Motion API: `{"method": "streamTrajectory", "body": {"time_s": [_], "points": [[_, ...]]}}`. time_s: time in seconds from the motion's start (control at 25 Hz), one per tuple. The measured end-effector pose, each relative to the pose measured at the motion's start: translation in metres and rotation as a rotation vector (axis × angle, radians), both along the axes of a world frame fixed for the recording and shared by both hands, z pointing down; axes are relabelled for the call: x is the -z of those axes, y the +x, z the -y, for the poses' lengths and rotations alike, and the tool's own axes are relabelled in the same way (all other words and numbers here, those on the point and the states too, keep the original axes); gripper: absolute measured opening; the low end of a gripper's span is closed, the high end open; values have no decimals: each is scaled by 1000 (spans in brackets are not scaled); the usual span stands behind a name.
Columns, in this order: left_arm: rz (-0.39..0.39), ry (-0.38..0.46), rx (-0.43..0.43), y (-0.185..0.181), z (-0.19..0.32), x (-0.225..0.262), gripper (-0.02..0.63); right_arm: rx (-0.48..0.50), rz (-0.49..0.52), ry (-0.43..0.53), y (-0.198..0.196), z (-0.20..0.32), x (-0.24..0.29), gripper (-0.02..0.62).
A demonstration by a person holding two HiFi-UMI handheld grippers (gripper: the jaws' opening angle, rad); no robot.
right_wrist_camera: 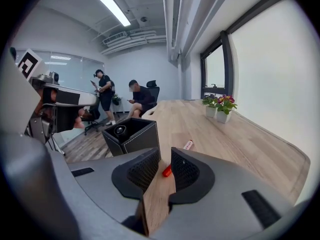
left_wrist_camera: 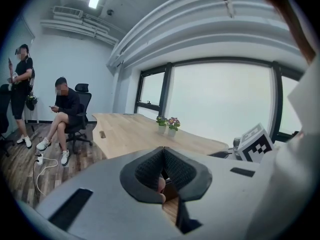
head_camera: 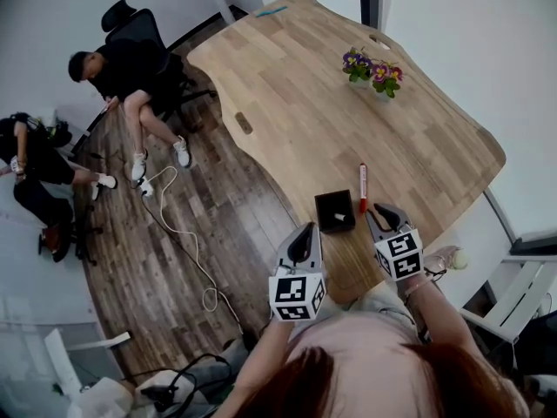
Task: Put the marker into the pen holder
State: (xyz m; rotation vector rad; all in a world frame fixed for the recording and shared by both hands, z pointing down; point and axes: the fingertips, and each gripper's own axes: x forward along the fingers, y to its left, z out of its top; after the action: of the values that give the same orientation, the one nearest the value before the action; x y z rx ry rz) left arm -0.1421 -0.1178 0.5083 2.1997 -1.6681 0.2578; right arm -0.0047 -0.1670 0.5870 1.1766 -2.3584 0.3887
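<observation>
A red-capped white marker [head_camera: 363,186] lies flat on the wooden table [head_camera: 296,94], just right of and beyond the black square pen holder [head_camera: 335,211]. My right gripper [head_camera: 385,217] hovers near the table's front edge, open, its jaws pointing at the marker [right_wrist_camera: 187,146] a short way ahead. The pen holder [right_wrist_camera: 131,134] stands to its left with a small round item inside. My left gripper [head_camera: 304,236] hangs just off the table edge, below and left of the holder, and its pads [left_wrist_camera: 150,170] meet with nothing held.
Two small pots of flowers [head_camera: 372,70] stand far back on the table. One person sits in an office chair [head_camera: 130,37] and another stands at the left. A white cable [head_camera: 187,242] trails over the wood floor. The table's curved edge runs beside my left gripper.
</observation>
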Motion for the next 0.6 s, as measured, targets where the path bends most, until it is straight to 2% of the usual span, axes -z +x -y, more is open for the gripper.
{"method": "streamTrajectory", "body": {"time_s": [0.6], "points": [[9, -33, -51, -14, -2, -16, 2, -86, -42, -65, -11, 1, -47, 57]]}}
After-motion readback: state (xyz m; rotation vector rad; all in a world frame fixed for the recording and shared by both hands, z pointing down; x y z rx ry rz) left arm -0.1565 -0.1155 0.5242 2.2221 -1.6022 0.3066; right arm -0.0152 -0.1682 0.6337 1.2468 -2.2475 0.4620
